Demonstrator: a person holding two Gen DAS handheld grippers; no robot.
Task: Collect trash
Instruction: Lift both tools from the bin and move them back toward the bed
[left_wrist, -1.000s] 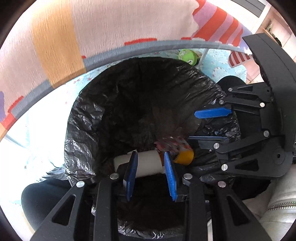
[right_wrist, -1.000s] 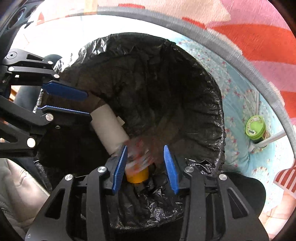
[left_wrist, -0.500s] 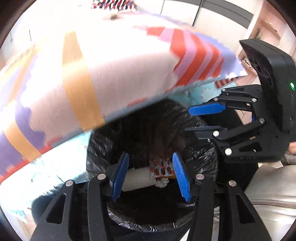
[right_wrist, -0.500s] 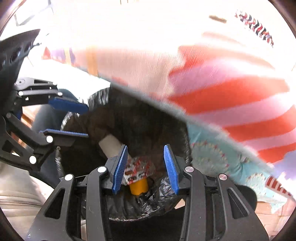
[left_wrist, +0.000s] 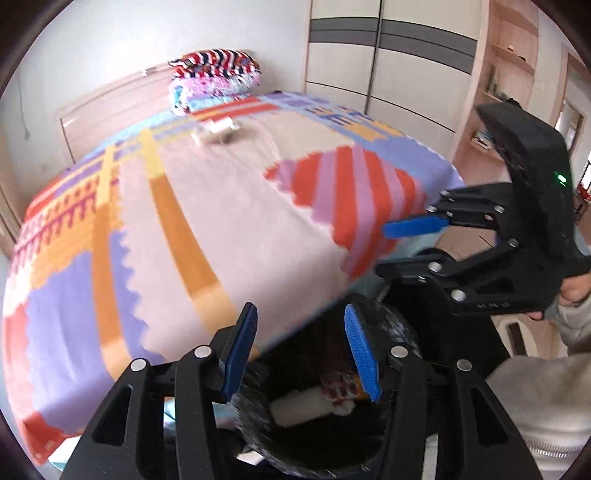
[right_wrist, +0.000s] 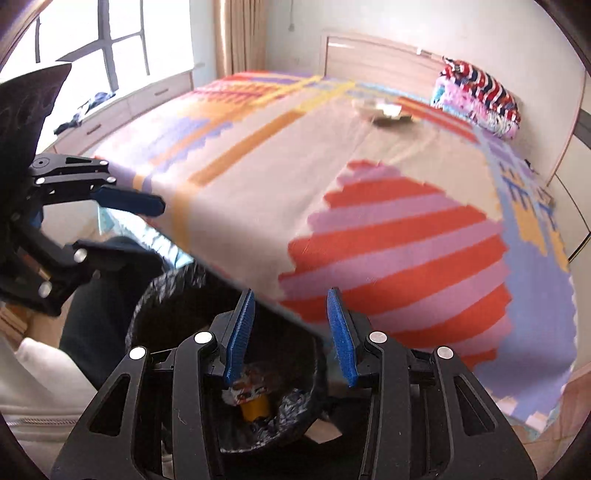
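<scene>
- Above the black-lined bin, both tools hang with nothing between their pads: left tool spread, right tool spread.
- Inside the bin lie a white roll, a crumpled wrapper and an orange cap.
- Beside the bin stands the bed.

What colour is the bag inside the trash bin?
Black. The bin bag is crinkly and shiny; it shows best in the right wrist view.

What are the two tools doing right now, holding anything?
Left tool: open, holding nothing, jaws just widened.
Right tool: open, holding nothing.
</scene>
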